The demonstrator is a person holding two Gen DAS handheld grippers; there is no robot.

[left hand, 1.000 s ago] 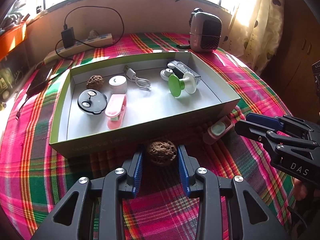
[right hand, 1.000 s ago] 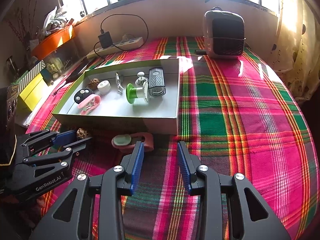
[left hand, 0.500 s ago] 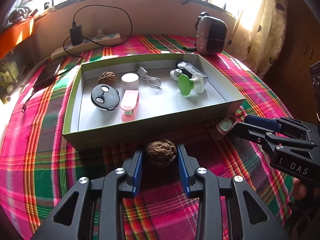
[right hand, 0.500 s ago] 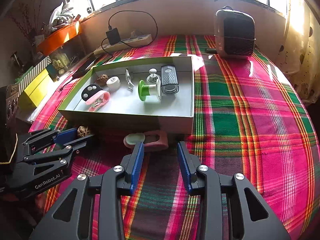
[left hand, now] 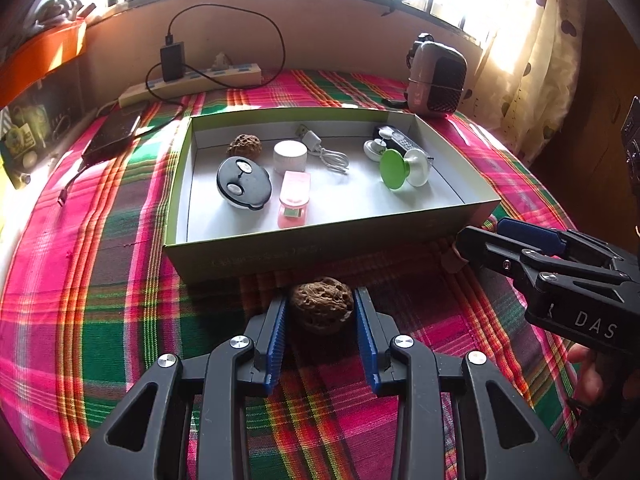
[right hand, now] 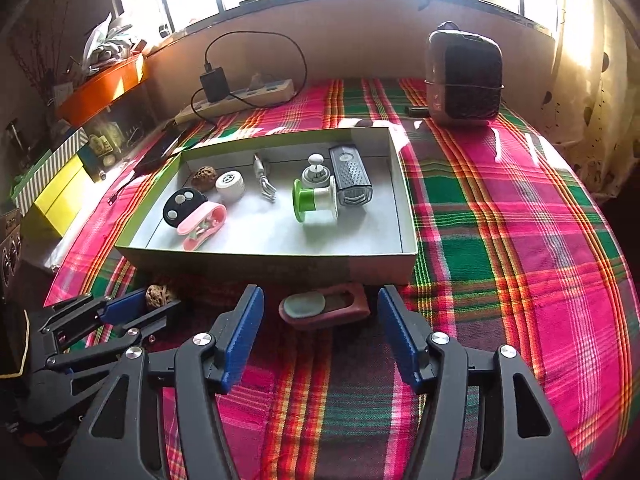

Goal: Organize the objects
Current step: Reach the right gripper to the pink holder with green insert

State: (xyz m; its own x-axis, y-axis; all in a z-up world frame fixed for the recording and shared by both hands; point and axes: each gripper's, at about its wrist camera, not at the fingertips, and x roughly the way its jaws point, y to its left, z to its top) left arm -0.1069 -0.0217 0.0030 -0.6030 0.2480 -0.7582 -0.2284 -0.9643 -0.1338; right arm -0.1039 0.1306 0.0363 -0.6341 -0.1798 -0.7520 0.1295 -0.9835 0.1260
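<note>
A shallow green-rimmed box (left hand: 320,250) (right hand: 264,260) on the plaid cloth holds several small items: a walnut, a white cap, a cable, a black round case, a pink clip and a green spool. My left gripper (left hand: 321,312) is shut on a brown walnut (left hand: 322,305) just in front of the box's near wall; it also shows in the right wrist view (right hand: 157,297). My right gripper (right hand: 320,336) is open, its jaws either side of a dark red case with a pale green lid (right hand: 324,306) lying against the box's front wall.
A small heater (left hand: 438,76) (right hand: 464,78) stands at the back right. A power strip with charger and cable (left hand: 192,80) lies at the back left. A dark phone (left hand: 114,134) lies left of the box. Curtains hang at the right.
My right gripper has opened wider and moved up to the red case, now framing it. My left gripper stays shut on the walnut and has drawn back a little from the box.
</note>
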